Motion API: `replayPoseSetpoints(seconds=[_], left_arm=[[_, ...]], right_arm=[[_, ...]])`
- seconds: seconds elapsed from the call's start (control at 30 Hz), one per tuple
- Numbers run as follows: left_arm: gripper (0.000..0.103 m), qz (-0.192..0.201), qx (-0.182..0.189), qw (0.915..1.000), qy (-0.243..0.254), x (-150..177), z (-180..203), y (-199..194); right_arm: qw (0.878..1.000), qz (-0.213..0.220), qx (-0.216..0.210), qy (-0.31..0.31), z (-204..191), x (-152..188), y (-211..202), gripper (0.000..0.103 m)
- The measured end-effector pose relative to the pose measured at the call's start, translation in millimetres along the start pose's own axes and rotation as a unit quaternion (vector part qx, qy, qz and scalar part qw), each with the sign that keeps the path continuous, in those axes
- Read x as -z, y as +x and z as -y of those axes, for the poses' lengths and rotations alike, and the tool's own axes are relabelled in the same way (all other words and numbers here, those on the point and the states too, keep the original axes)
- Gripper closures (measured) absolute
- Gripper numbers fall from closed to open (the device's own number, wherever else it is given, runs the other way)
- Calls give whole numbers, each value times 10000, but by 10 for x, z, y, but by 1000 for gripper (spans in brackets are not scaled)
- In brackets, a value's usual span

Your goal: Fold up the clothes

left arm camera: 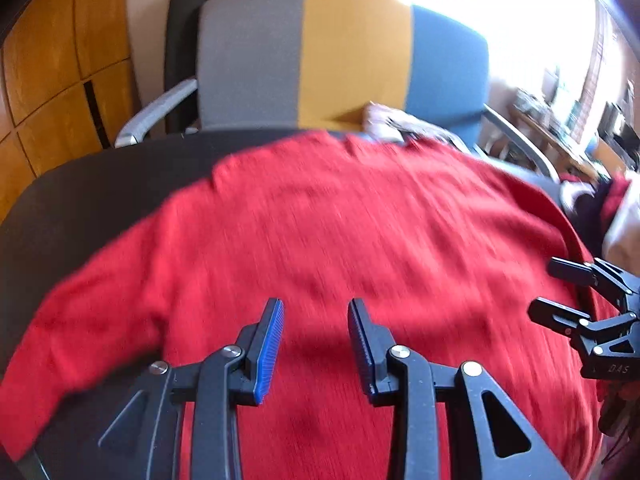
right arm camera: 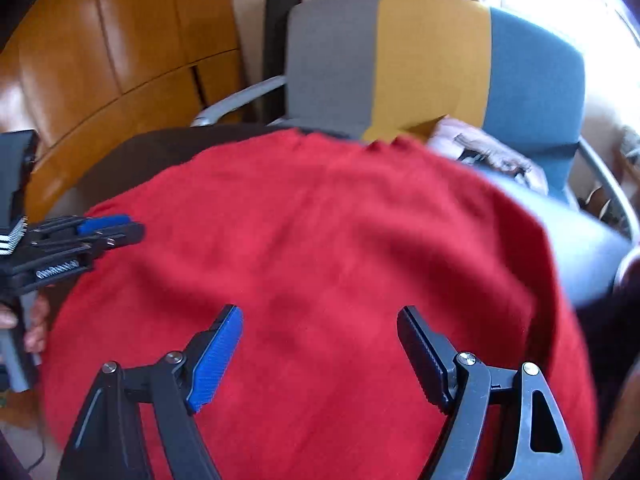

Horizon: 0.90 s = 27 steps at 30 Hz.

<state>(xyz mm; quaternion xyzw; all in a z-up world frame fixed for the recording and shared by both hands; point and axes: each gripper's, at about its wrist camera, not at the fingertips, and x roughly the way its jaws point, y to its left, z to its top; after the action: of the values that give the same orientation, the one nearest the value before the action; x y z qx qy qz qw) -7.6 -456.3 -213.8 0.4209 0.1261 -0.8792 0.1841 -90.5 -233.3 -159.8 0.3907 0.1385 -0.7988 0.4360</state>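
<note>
Left wrist view: one red knit sweater [left arm camera: 340, 240] lies spread flat on the dark bench [left arm camera: 80, 196], covering most of it, one sleeve trailing off to the left. Left gripper [left arm camera: 316, 344] sits above the near part of the sweater, fingers apart, nothing between them. Right gripper [left arm camera: 556, 292] shows at the right edge, over the sweater's right border, its two fingers apart. One chair [left arm camera: 344, 60] stands behind the bench, back panel in three stripes: grey, yellow, blue. One pale crumpled garment [left arm camera: 384, 120] rests on its seat. More clothes [left arm camera: 600, 208] piled at far right, blurred, count unclear. Wooden cabinet [left arm camera: 60, 60] on the left.

Right wrist view: same single sweater [right arm camera: 320, 260] fills the frame. Right gripper [right arm camera: 320, 356] above its near edge, fingers wide apart, empty. Left gripper [right arm camera: 108, 228] enters from the left over the sweater's left edge; finger gap not readable from this angle. Chair [right arm camera: 432, 64] and pale garment [right arm camera: 480, 148] behind; cabinet [right arm camera: 120, 40] upper left.
</note>
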Motion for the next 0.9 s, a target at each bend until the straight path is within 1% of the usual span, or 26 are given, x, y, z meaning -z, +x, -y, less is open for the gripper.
replayPoseSetpoints(seconds=[0.13, 0.2, 0.27, 0.33, 0.43, 0.5, 0.53, 0.63, 0.8, 0.9], left_arm=[[69, -165, 23, 9998, 97, 413, 51, -177], [69, -265, -66, 9995, 131, 623, 34, -230], [67, -116, -123, 9998, 73, 851, -57, -323], [65, -73, -25, 9999, -151, 954, -172, -411], [65, -51, 65, 9992, -396, 1018, -277, -479], [65, -27, -26, 9995, -299, 1040, -262, -493], [64, -30, -78, 9997, -240, 1016, -250, -495], [64, -53, -166, 9997, -183, 980, -198, -489], [64, -7, -251, 9992, -294, 1024, -185, -449], [64, -10, -320, 9988, -372, 1020, -169, -442]], right_arm=[[9997, -109, -58, 197, -156, 422, -185, 22], [9994, -168, 7, 295, -168, 618, -258, 22], [9991, -211, 76, 358, -180, 782, -327, 21], [9991, -208, 126, 339, -210, 886, -403, 19], [9991, -204, 202, 312, -256, 1043, -518, 17], [9991, -230, 239, 259, -301, 1100, -555, 12], [9991, -247, 257, 228, -325, 1124, -569, 7], [9989, -308, 322, 171, -355, 1140, -573, 0], [9985, -463, 297, 74, -348, 1118, -548, 0], [9982, -514, 279, -98, -396, 1144, -564, 0]])
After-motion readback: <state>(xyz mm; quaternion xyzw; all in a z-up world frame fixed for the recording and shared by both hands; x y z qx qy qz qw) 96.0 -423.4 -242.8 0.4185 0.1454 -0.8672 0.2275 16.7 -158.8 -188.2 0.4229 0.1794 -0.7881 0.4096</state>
